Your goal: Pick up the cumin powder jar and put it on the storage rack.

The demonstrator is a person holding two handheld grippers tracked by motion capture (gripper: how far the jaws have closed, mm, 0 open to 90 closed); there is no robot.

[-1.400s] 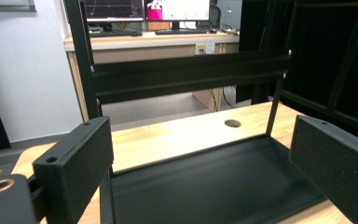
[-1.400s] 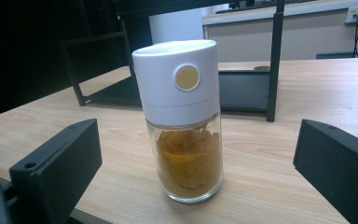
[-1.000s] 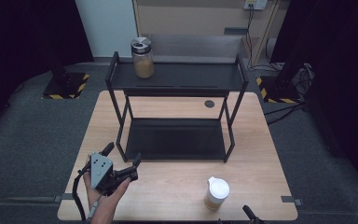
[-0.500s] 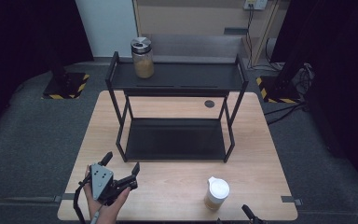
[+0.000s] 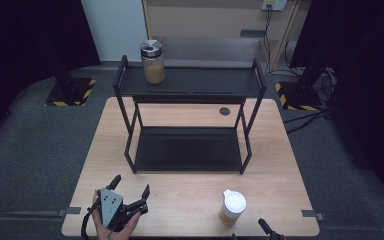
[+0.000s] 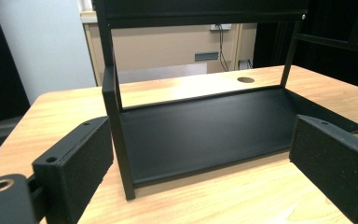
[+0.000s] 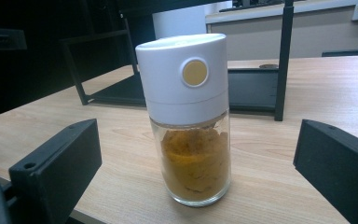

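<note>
The jar (image 7: 188, 116) with the white lid stands alone on the table (image 5: 190, 200) near the front edge, not picked up yet, with the right gripper (image 7: 200, 182) wide open around it and the left gripper (image 5: 129, 190) open too, holding nothing.

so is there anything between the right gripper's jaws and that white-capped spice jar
No. In the right gripper view the spice jar stands upright ahead of the open right gripper, with bare wooden table between them; neither jaw touches it.

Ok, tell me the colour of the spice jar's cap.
White, with a round yellowish button; the spice jar's cap shows best in the right gripper view.
</note>
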